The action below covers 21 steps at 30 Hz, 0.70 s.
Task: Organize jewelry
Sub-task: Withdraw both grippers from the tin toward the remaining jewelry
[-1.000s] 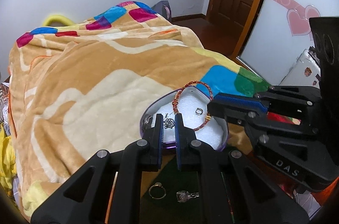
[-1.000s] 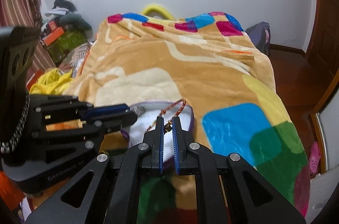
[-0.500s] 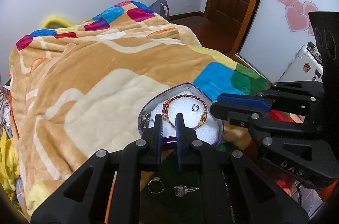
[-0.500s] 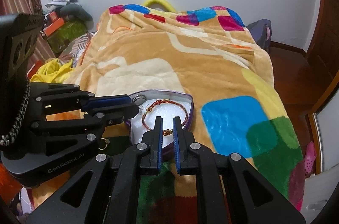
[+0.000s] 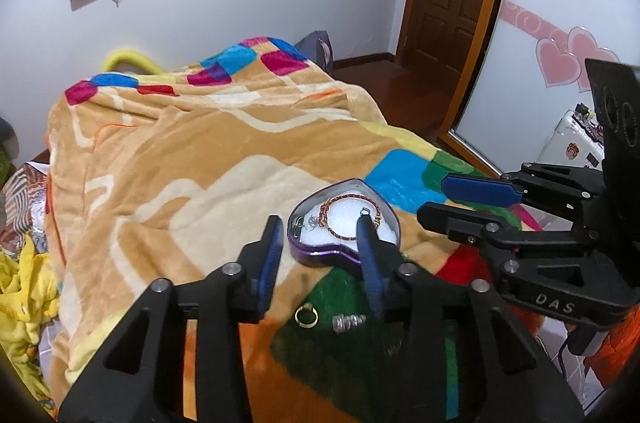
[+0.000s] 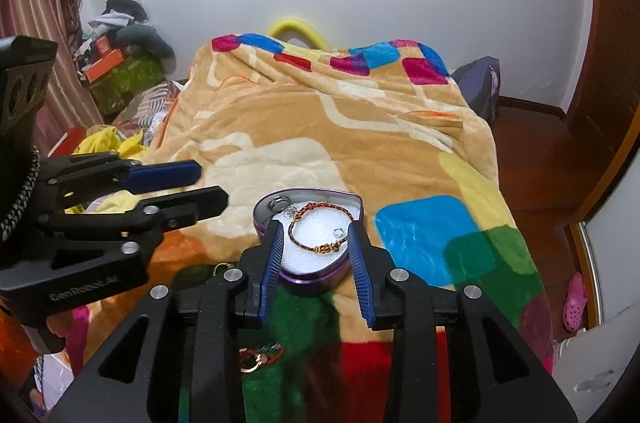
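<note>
Spread over the bed, the patchwork blanket (image 5: 192, 159) carries your heart-shaped tin (image 5: 320, 255), where the braided bracelet (image 6: 320, 227) now lies flat on white foam instead of draped over the rim a second ago. Your left gripper (image 5: 320, 243) and right gripper (image 6: 316, 247) are both opening, empty, so that piece is stowed. Only the left view shows the gold ring (image 5: 306, 315) and silver charm (image 5: 349, 322) still waiting near you.

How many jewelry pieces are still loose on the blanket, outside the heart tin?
3 visible: a gold ring and a silver piece lie just before the heart tin; a gold-and-orange piece lies nearer the camera. The grippers may hide more.
</note>
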Tool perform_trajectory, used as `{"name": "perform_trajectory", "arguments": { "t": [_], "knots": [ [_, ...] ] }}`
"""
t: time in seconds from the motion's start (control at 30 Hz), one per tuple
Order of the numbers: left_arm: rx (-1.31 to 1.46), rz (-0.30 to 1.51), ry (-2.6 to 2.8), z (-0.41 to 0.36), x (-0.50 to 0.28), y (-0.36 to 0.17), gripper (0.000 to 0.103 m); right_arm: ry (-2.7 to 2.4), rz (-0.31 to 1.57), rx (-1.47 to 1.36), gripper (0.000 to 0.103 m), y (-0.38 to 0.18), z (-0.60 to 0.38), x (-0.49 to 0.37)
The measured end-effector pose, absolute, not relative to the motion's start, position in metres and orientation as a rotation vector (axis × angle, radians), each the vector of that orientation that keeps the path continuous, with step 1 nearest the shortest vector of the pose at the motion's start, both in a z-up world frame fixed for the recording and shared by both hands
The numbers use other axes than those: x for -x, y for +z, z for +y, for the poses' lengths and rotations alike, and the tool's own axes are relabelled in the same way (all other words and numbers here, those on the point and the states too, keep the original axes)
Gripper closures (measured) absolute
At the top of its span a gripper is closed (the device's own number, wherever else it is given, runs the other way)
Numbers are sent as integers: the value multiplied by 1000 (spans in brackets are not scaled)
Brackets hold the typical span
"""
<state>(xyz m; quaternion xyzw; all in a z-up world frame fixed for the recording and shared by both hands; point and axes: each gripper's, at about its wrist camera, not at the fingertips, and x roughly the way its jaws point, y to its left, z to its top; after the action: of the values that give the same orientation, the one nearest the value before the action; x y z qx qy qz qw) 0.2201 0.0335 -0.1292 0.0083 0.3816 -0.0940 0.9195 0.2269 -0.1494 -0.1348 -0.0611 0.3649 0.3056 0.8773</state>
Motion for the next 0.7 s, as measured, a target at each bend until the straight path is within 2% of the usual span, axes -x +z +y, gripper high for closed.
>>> {"name": "perform_trajectory", "arguments": {
  "t": [0.37, 0.7],
  "knots": [
    [-7, 803, -206, 34, -178, -136, 64, 626, 780, 158, 73, -142, -153, -203],
    [-18, 916, -227, 21, -165, -187, 64, 603, 880, 112, 73, -176, -167, -187]
  ]
}}
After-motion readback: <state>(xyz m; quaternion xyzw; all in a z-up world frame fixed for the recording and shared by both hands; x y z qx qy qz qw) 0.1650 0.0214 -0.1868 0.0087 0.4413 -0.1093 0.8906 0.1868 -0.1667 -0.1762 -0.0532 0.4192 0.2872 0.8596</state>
